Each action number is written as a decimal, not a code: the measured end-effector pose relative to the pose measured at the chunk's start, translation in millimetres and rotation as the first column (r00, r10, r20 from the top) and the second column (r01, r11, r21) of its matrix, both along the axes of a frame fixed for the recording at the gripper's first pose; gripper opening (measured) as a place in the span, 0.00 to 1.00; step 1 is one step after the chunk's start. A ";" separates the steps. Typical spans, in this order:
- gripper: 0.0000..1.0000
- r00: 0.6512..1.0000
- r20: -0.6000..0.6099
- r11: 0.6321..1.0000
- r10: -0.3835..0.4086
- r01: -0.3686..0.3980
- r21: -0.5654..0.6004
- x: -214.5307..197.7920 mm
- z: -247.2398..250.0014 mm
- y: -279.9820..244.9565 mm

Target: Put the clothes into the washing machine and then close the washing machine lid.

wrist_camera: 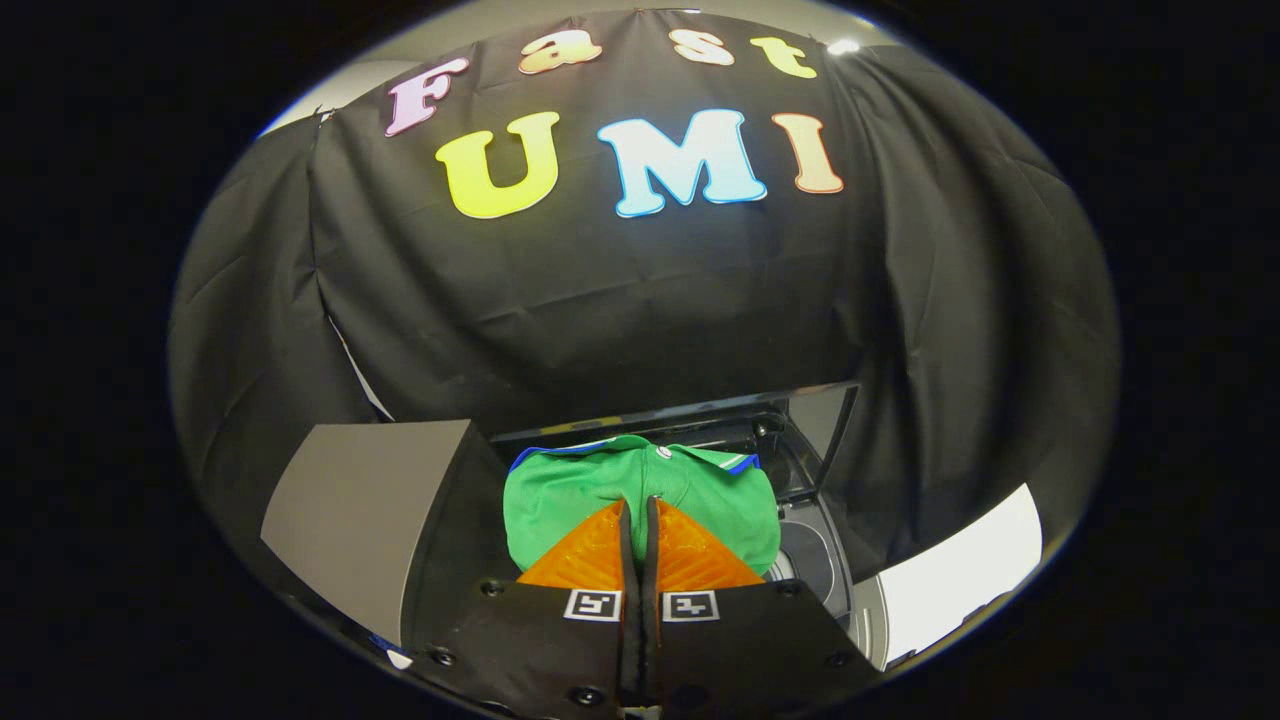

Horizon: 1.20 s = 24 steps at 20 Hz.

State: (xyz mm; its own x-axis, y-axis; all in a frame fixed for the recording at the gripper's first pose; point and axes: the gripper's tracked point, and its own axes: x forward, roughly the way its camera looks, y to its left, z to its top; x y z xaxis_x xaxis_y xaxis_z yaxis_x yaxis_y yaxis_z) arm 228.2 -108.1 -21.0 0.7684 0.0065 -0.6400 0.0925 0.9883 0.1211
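A green garment (590,485) with a blue-and-white trimmed collar hangs bunched just ahead of my fingers. My gripper (640,505) is shut on the green garment, its two fingers pressed together on a fold of the cloth. Behind and below the garment is the washing machine (815,560), its round drum opening partly visible to the right of the fingers. The machine's dark lid (825,425) stands raised at the back right. The garment hides most of the opening.
A grey flat panel (360,510) lies to the left of the machine. A white surface (960,570) shows at the right. The black cloth wall closes off the space behind the machine.
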 end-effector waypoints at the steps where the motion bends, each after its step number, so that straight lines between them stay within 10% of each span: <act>1: 0.01 1.000 -0.002 1.000 -0.008 0.008 0.006 -1.4 -4.9 -0.7; 24: 0.01 0.965 -0.197 0.983 -0.174 0.182 0.023 -15.5 -149.3 -46.4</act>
State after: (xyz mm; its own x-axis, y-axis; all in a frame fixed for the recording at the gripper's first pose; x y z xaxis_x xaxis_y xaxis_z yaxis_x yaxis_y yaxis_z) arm 212.7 -154.5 -170.3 0.6210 -0.0907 -0.7785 0.2925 0.9484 0.1228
